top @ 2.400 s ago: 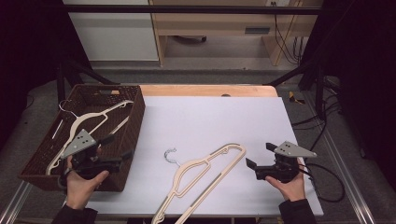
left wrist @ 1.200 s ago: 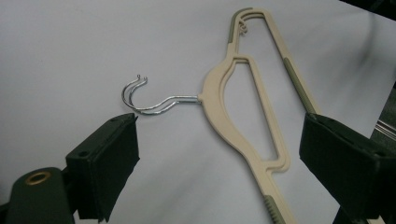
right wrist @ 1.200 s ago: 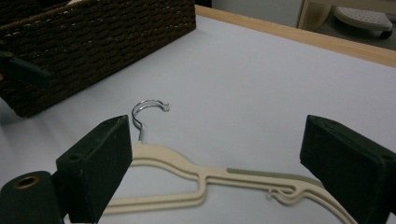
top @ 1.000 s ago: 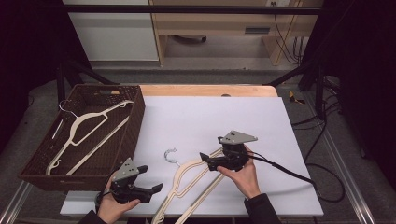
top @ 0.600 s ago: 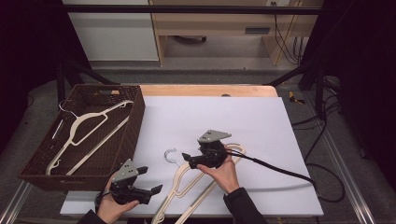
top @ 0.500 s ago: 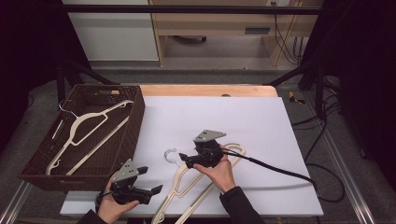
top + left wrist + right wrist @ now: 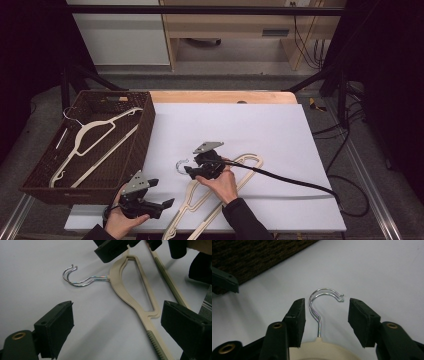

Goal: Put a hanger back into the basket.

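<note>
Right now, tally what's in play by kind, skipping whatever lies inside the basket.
Hangers on the white sheet: 2, stacked
Basket: 1
Claws: 2, left claw open; right claw just closing, hooks between its jaws
Total: 5

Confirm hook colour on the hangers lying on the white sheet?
Shiny silver metal hooks on cream hangers; clearest in the right gripper view.

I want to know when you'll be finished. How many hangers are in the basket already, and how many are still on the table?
One cream hanger already lies in the wicker basket. Two stacked hangers still lie on the white table. The right gripper has just been closing around their metal hooks, pads not yet pressing. The left gripper waits open near the hangers' lower end. Lifting them into the basket looks left.
</note>
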Available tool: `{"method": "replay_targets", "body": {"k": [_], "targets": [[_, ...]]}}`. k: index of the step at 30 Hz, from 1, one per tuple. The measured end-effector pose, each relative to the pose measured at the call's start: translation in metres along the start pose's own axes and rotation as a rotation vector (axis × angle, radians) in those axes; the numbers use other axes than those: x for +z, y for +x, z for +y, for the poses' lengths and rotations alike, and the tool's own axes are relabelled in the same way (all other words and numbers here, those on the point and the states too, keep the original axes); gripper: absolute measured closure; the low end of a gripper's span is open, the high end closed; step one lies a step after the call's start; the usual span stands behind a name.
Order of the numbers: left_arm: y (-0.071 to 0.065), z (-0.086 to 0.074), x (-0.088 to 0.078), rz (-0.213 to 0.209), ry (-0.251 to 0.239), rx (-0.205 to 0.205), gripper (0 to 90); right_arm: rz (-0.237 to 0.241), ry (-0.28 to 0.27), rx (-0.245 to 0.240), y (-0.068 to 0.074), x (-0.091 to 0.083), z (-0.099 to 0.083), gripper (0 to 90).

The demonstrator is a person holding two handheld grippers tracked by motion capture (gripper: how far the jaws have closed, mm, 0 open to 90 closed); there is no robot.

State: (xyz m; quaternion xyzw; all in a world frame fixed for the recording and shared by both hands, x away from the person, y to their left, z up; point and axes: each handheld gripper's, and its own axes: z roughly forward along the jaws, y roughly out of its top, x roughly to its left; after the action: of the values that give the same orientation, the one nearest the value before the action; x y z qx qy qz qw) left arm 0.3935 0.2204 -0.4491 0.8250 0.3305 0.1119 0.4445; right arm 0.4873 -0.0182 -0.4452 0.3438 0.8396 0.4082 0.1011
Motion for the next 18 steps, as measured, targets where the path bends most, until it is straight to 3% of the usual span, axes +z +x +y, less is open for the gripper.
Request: {"method": "replay_targets", "body": {"k": [5,8,18], "targets": [[0.0,0.0,0.001,0.0,0.004,-0.001,10.8,0.016,0.046,-0.005,0.001,0.013,-0.003,58.8],[0.0,0.0,0.001,-0.001,0.004,0.001,10.9,0.025,0.068,0.025,0.003,0.017,-0.004,62.4],[0.0,0.0,0.002,0.001,0.013,0.003,11.3,0.031,0.112,-0.009,0.006,0.03,-0.01,76.5]]}}
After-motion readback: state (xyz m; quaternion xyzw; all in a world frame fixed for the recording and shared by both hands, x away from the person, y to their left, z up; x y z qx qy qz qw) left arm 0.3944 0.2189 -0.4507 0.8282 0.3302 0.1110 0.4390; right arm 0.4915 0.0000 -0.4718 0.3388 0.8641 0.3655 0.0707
